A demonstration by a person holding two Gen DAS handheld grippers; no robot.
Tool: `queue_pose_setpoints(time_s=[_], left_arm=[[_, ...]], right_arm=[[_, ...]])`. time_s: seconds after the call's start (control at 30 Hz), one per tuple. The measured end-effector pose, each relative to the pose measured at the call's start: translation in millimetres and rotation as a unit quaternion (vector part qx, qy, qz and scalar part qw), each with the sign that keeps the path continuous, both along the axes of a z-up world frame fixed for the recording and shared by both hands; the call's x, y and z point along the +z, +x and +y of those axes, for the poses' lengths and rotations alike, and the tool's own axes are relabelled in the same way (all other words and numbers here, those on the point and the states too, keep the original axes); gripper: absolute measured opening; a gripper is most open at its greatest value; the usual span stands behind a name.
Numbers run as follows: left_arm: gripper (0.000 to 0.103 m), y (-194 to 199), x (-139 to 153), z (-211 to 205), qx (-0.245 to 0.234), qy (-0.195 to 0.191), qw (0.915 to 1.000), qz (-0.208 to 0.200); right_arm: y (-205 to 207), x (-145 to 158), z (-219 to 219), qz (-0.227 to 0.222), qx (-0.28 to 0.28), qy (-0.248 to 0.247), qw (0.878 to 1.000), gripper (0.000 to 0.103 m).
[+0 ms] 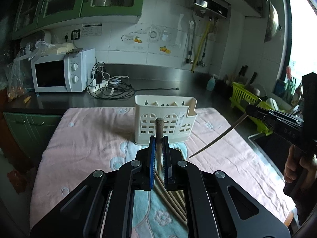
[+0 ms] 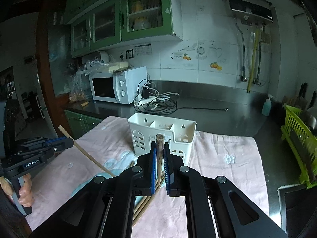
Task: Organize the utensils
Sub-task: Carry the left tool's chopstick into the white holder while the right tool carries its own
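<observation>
A white slotted utensil holder [image 1: 165, 123] [image 2: 162, 134] stands on the pink cloth [image 1: 83, 138] [image 2: 227, 154]. My left gripper [image 1: 158, 140] is shut on a wooden chopstick [image 1: 159, 125] that stands nearly upright in front of the holder. My right gripper [image 2: 159, 146] is likewise shut on a chopstick [image 2: 159, 138], its blunt end up. Each view shows the other gripper lifted off the cloth: the right gripper [image 1: 248, 110] with its chopstick [image 1: 218, 138] slanting down, the left gripper [image 2: 68, 141] with its chopstick [image 2: 89, 156]. Several loose chopsticks [image 1: 172, 196] [image 2: 146, 200] lie on the cloth below the fingers.
A white microwave [image 1: 61, 73] and a tangle of cables [image 1: 111, 87] sit at the back left of the steel counter. A green dish rack [image 1: 247, 97] and a blue soap bottle [image 1: 211, 82] stand at the right, by a sink [image 2: 295, 202]. A person's hand [image 2: 24, 188] grips the left handle.
</observation>
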State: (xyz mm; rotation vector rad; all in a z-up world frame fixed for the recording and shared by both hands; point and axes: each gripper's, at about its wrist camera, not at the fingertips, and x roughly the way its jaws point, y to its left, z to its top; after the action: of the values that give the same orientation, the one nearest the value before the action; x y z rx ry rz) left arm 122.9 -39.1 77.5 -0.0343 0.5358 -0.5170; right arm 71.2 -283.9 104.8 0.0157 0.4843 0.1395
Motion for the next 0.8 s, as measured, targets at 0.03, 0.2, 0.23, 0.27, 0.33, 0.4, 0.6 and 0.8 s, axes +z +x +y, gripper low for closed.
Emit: queue_pose_setpoints(time_s=[0.03,0.2,0.23,0.27,0.33,0.4,0.6,0.8], left_arm=[[0.005,0.0,2.0,1.0,0.000,-0.004,1.0000,-0.002],[0.005,0.1,6.4,0.5,0.000,-0.007,1.0000,-0.007],[0.005,-0.2,7.3,0.1,0.001,-0.006,0.9999,-0.008],[0.005,-0.5,8.1,-0.1,0.000,-0.007,0.9999,-0.009],[0.005,-0.2,9.5,0.0,0.001,-0.007,0.9999,-0.009],[0.005,1.0,12.3,0.9,0.000,-0.012,0.9999,-0.008],[0.005,7.3,33.9,-1.6,0.001,-0.019,0.9995,-0.023],[0.005,19.3,82.4,-10.1,-0.001,-0.032,0.9974,-0.064]], right_arm=[[0.4,2.3,-0.3,-0.001,0.002,0.001,1.000,0.007],[2.1,7.4,2.0,-0.003,0.007,-0.002,1.000,0.007],[2.5,8.5,2.2,-0.003,0.007,-0.004,1.000,0.007],[2.9,10.3,2.0,-0.005,0.007,-0.005,1.000,0.007],[4.0,13.2,1.0,-0.005,0.008,-0.004,1.000,0.007],[5.0,16.2,-0.2,-0.005,0.009,-0.004,1.000,0.007],[13.8,34.9,-10.1,-0.010,0.008,0.002,1.000,0.007],[28.9,61.0,-21.9,-0.018,-0.001,0.002,1.000,0.007]])
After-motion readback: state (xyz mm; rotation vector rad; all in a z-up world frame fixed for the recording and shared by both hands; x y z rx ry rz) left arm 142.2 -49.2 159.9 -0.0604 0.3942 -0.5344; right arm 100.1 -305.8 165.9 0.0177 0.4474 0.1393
